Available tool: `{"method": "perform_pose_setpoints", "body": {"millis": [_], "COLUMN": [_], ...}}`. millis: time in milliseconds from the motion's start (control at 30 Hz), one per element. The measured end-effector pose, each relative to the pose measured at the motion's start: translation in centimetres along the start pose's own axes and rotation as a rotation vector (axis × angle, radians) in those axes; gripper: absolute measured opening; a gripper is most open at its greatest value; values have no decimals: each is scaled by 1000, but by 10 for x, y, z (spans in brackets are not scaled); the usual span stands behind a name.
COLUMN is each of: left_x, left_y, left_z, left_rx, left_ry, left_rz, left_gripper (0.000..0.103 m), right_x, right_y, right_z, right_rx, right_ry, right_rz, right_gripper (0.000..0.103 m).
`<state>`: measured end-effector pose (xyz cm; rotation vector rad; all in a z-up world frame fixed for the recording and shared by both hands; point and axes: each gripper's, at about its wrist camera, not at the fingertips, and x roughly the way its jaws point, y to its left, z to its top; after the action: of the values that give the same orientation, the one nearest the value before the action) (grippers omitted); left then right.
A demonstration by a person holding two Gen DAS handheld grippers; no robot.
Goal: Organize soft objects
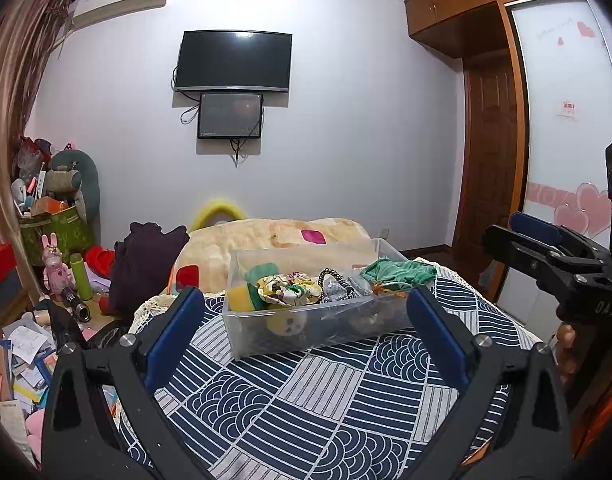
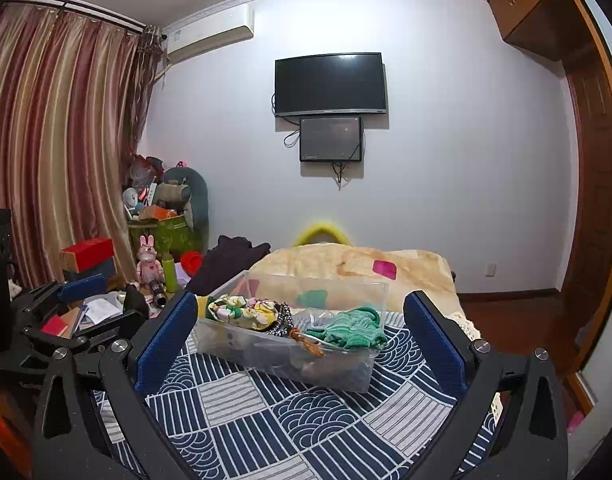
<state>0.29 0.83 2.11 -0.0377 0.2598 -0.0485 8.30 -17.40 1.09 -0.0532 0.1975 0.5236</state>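
A clear plastic bin [image 1: 306,336] [image 2: 326,376] stands on the blue-and-white patterned cloth [image 1: 306,408] [image 2: 290,420]. It holds soft things: a green knit piece [image 1: 400,274] [image 2: 352,330], a yellow-green floral scrunchie [image 1: 288,288] [image 2: 238,312], a black-and-white braided band [image 1: 338,282] [image 2: 284,318] and a yellow-green sponge [image 1: 246,296]. My left gripper [image 1: 306,332] is open and empty, just short of the bin. My right gripper [image 2: 300,344] is open and empty, also facing the bin. The right gripper also shows at the right edge of the left wrist view [image 1: 546,248].
A beige blanket [image 1: 274,236] [image 2: 358,264] lies behind the bin. Dark clothing [image 1: 146,264] [image 2: 226,260] is heaped to the left. Clutter of toys, boxes and papers [image 1: 34,320] [image 2: 106,280] fills the left floor. A wooden door and wardrobe [image 1: 490,120] stand at the right.
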Motion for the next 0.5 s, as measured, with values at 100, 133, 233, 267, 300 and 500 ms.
{"method": "perform_pose_setpoints", "body": {"millis": [100,133,233,267,300,500], "left_x": [-1,-1,0,0,0,-2], "left_y": [0,0,1,1,1,2], "left_z": [0,0,0,0,0,0], "left_rx": [0,-2,-6,-7,-10,-18], "left_ry": [-5,-4,-2,-3,-4,-16], "left_rz": [1,-1,-3,-2,-5,-19], "left_gripper": [103,103,103,103,103,103], "right_x": [1,1,0,1,1,3], "right_y": [1,1,1,1,1,1], "right_z": [0,0,0,0,0,-1], "right_rx": [-6,-7,-7,-8,-8,-6], "right_ry": [1,1,1,2,2,4], "right_rz": [1,2,5,6,5,2], "right_gripper": [103,103,103,103,103,103]}}
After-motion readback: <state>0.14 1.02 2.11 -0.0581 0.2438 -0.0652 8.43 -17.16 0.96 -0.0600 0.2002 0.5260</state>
